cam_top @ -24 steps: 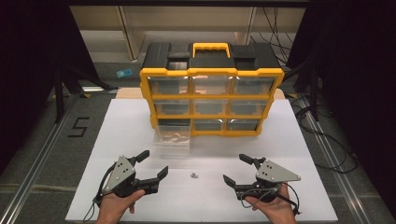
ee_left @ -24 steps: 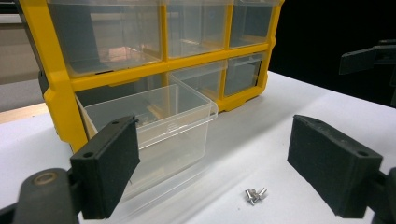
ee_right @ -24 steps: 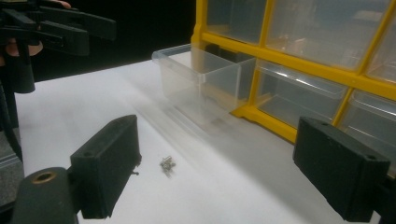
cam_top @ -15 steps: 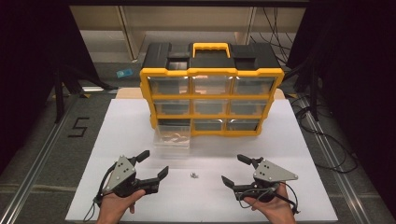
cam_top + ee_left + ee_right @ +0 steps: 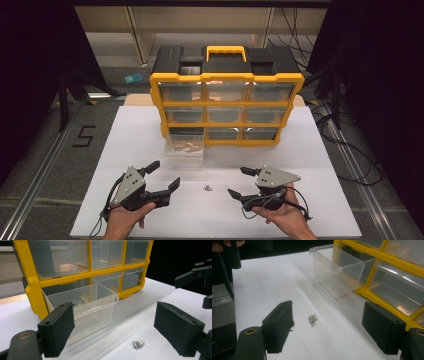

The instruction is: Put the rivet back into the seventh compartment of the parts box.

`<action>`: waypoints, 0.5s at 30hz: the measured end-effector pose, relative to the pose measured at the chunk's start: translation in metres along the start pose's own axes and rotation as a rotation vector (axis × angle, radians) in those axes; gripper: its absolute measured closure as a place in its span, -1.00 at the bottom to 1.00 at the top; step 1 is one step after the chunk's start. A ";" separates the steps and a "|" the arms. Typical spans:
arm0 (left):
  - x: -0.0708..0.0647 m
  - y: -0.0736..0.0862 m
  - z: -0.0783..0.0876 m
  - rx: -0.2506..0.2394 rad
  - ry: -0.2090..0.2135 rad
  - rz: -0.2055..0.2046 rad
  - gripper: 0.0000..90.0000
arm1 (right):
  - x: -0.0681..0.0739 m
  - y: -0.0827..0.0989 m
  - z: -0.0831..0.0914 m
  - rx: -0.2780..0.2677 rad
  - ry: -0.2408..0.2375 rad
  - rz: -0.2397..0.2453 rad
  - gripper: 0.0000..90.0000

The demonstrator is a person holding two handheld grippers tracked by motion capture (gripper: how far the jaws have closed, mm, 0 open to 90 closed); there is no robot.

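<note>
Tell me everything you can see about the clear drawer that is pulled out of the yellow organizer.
The clear drawer is a see-through plastic box with an open top and a small lip on its front rim. It sticks out of the bottom-left slot of the yellow organizer, upright, with its base on the white table. Some small pale items lie inside; I cannot tell what they are. No gripper touches it. Small metal pieces lie apart from it on the table.

Right hand-held gripper (image 5: 328,327), jaws wide apart, nothing between the pads. Small metal screws (image 5: 312,318) lie on the white worktop (image 5: 262,285) just ahead; beyond, a clear pulled-out drawer (image 5: 337,270) of the yellow organizer (image 5: 397,265).
</note>
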State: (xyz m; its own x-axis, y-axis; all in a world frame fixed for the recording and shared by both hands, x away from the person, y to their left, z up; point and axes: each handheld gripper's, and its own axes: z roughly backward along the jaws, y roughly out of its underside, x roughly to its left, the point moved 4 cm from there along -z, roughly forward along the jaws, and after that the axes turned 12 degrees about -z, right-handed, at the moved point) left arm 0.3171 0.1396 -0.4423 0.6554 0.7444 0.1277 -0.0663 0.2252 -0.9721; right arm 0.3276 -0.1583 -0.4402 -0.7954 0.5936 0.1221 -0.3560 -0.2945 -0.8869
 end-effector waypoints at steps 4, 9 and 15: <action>0.001 0.000 -0.001 -0.007 -0.002 0.002 -0.64 | 0.003 -0.007 -0.014 0.040 -0.015 0.031 -0.46; 0.001 0.000 -0.001 -0.001 -0.003 0.000 -0.64 | 0.005 -0.012 -0.031 0.121 -0.038 0.075 -0.46; 0.000 0.000 -0.001 0.003 -0.003 -0.001 -0.64 | 0.005 -0.012 -0.048 0.205 -0.039 0.100 -0.38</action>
State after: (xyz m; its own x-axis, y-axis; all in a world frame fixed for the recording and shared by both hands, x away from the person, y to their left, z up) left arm 0.3180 0.1394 -0.4423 0.6531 0.7462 0.1290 -0.0681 0.2275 -0.9714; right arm 0.3517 -0.1152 -0.4500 -0.8487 0.5255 0.0590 -0.3634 -0.4986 -0.7870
